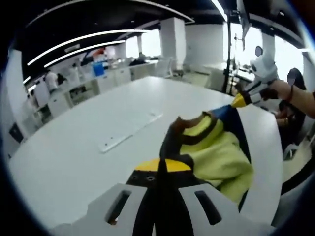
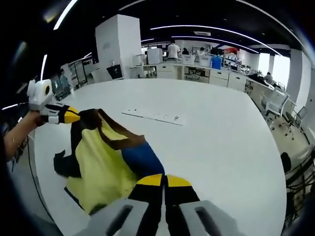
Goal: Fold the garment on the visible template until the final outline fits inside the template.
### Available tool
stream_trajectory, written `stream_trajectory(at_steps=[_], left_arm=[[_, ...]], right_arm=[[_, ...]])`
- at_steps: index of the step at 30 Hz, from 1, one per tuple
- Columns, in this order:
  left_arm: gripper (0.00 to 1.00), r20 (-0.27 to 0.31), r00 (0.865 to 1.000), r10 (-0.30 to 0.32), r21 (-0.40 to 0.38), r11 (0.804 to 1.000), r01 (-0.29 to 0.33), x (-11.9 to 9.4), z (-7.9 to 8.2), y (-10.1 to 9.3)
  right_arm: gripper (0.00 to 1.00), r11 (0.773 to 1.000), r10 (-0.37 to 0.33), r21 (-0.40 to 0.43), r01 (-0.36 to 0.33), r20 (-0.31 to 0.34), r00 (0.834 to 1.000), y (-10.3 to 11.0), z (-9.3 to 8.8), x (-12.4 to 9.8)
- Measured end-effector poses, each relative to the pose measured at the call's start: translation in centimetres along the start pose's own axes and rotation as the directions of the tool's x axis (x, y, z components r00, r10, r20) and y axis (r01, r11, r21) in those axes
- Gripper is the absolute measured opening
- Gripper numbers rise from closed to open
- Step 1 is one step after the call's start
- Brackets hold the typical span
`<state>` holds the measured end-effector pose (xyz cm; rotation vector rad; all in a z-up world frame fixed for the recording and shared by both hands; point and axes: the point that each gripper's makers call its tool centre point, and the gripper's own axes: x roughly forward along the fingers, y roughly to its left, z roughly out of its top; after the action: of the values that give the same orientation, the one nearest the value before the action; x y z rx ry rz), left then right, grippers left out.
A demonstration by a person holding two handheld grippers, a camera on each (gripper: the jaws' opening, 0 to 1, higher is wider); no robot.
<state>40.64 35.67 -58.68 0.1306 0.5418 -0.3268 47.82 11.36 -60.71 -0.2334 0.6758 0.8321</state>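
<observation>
A yellow garment point(image 1: 219, 157) with black trim and a blue panel is stretched between both grippers above the white table point(image 1: 98, 147). In the left gripper view, my left gripper point(image 1: 161, 164) is shut on its dark edge. My right gripper point(image 1: 239, 101), held by a hand, pinches the far blue corner. In the right gripper view, my right gripper point(image 2: 164, 180) is shut on the blue part of the garment point(image 2: 101, 164). My left gripper point(image 2: 71, 116) grips the black collar end at the left. The cloth sags onto the table point(image 2: 221, 147) between them.
A long flat white strip point(image 1: 129, 133) lies set in the tabletop, also seen beyond the garment as a strip point(image 2: 155, 116). Office desks, chairs point(image 2: 275, 105) and people stand in the background. A black stand point(image 1: 227, 54) rises past the table's far edge.
</observation>
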Motion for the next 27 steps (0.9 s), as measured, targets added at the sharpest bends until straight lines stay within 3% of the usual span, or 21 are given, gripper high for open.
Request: stream_trajectory(at_steps=[5, 15, 20, 27], left_arm=[[0.0, -0.01, 0.999, 0.03, 0.018, 0.999, -0.03, 0.8, 0.1, 1.9], [0.0, 0.012, 0.996, 0.093, -0.042, 0.995, -0.092, 3.3, 0.5, 5.8], [0.0, 0.013, 0.993, 0.118, -0.088, 0.989, -0.117, 5.1, 0.0, 7.5], [0.0, -0.009, 0.992, 0.129, -0.193, 0.973, -0.129, 8.2, -2.1, 9.3]], right_arm=[[0.0, 1.0, 0.005, 0.003, -0.005, 0.033, 0.999, 0.1, 2.2, 1.6], [0.0, 0.999, -0.037, 0.018, 0.036, 0.079, 0.996, -1.3, 5.8, 5.7], [0.0, 0.998, -0.064, 0.015, 0.063, 0.085, 0.994, -2.2, 6.6, 8.3], [0.0, 0.995, -0.09, 0.041, 0.088, 0.061, 0.994, -4.0, 6.5, 12.3]])
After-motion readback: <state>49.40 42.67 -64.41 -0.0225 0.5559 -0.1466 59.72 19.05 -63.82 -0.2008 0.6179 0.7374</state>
